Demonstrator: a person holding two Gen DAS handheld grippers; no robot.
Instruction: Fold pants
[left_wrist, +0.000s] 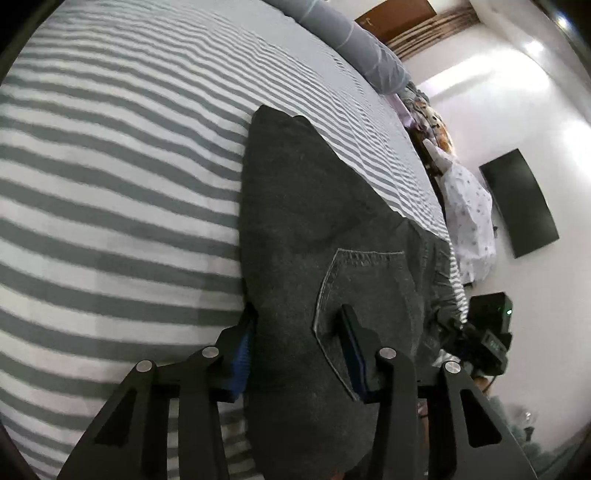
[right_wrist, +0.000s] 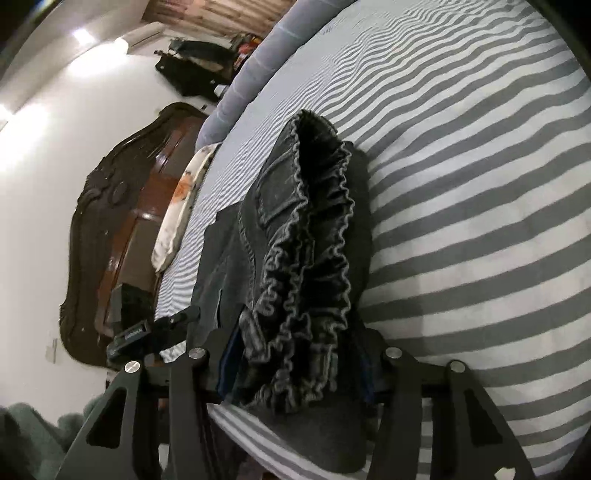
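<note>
Dark grey denim pants (left_wrist: 314, 206) lie folded lengthwise on the striped bed. In the left wrist view the back pocket (left_wrist: 365, 280) is nearest. My left gripper (left_wrist: 297, 325) straddles the near end of the pants. One blue pad sits at the fabric's left edge and the other presses on the pocket, with cloth filling the gap. In the right wrist view the gathered elastic waistband (right_wrist: 314, 236) stands bunched up. My right gripper (right_wrist: 295, 354) grips its near end, and both pads are largely hidden behind the ruffled cloth.
A grey-and-white striped sheet (left_wrist: 110, 184) covers the bed (right_wrist: 480, 184). A grey bolster (left_wrist: 354, 40) lies at the far end. A carved wooden headboard (right_wrist: 122, 221) stands at the left of the right wrist view. A dark screen (left_wrist: 521, 203) hangs on the white wall.
</note>
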